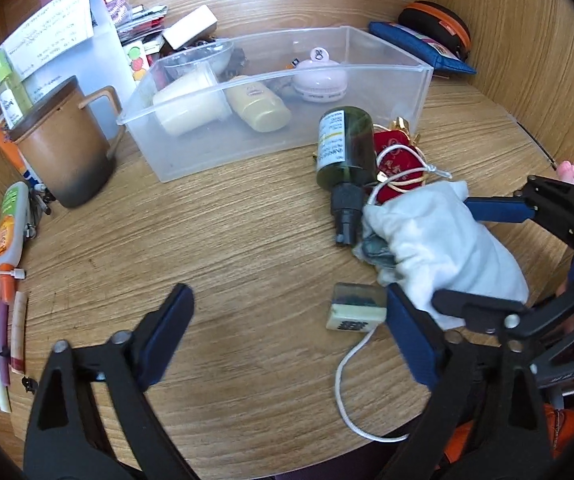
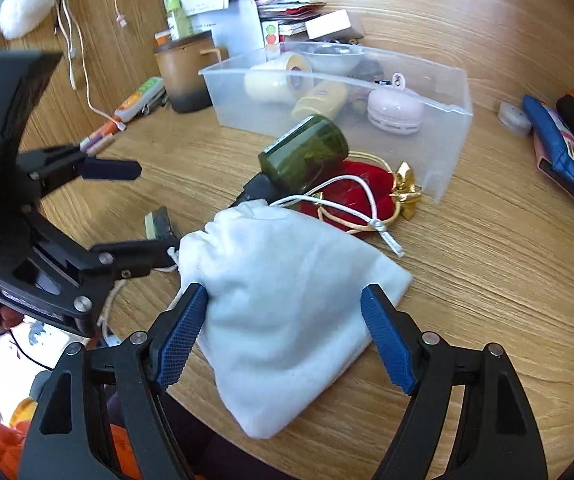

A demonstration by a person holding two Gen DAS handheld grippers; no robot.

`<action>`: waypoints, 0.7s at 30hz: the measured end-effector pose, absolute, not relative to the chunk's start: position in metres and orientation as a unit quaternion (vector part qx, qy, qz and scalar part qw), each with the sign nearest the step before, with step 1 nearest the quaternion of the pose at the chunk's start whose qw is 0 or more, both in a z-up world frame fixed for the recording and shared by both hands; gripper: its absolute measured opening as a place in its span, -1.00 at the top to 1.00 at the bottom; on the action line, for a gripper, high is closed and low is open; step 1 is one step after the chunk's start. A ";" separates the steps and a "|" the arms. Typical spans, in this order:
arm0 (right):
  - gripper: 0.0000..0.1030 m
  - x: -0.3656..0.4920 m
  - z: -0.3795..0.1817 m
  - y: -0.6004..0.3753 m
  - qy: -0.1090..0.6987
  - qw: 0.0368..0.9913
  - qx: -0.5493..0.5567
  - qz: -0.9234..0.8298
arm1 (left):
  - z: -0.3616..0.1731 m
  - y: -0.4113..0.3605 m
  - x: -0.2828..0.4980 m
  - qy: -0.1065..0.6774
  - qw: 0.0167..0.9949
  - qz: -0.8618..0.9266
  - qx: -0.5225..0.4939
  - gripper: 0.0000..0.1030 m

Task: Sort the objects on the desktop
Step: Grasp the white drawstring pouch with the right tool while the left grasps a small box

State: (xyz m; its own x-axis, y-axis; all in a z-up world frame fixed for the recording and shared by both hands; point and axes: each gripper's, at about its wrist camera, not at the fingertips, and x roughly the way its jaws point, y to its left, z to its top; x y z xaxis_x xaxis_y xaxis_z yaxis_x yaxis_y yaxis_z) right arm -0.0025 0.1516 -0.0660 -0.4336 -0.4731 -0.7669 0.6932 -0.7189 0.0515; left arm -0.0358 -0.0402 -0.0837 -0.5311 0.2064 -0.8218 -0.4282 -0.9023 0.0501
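A white drawstring pouch (image 2: 287,312) lies on the wooden desk; it also shows in the left wrist view (image 1: 443,248). My right gripper (image 2: 287,332) is open, its blue fingers on either side of the pouch. My left gripper (image 1: 287,336) is open and empty over bare desk, left of the pouch. A dark green bottle (image 1: 345,148) lies on its side next to a red pouch (image 1: 397,162) with gold cord. A small mahjong-like tile (image 1: 357,312) lies by my left gripper's right finger. A clear plastic bin (image 1: 423,80) holds a cream tube, a yellow bottle and a pink round gadget.
A brown mug (image 1: 63,144) stands left of the bin, with a white box (image 1: 67,36) of papers behind it. Pens and a glue tube (image 1: 11,220) lie at the left edge. A blue pouch (image 1: 419,46) and a black-orange case (image 1: 439,26) lie at back right. A white cable (image 1: 343,392) trails near the front edge.
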 end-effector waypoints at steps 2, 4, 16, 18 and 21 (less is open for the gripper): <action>-0.35 0.002 -0.067 0.148 0.148 0.352 0.392 -0.837 | -0.086 -0.039 -0.037 0.125 0.186 0.863 -0.453 -0.49; -0.17 0.002 -0.067 0.148 0.150 0.356 0.387 -0.837 | -0.089 -0.038 -0.038 0.126 0.187 0.861 -0.457 -0.39; 0.47 -0.002 -0.054 0.171 0.103 0.365 0.389 -0.840 | -0.090 -0.037 -0.041 0.109 0.196 0.855 -0.468 0.54; 0.49 -0.004 -0.053 0.175 0.097 0.363 0.392 -0.840 | -0.089 -0.039 -0.041 0.109 0.192 0.856 -0.467 0.54; 0.51 -0.008 -0.047 0.188 0.080 0.354 0.393 -0.845 | -0.085 -0.042 -0.041 0.106 0.191 0.859 -0.464 0.54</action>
State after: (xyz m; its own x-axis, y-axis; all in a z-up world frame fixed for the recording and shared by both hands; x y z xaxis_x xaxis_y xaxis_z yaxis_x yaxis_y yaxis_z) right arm -0.0081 0.1877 -0.0469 -0.4399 -0.5360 -0.7205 0.6613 -0.7362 0.1440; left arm -0.0414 -0.0423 -0.0850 -0.4973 0.2292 -0.8368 -0.4258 -0.9048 0.0053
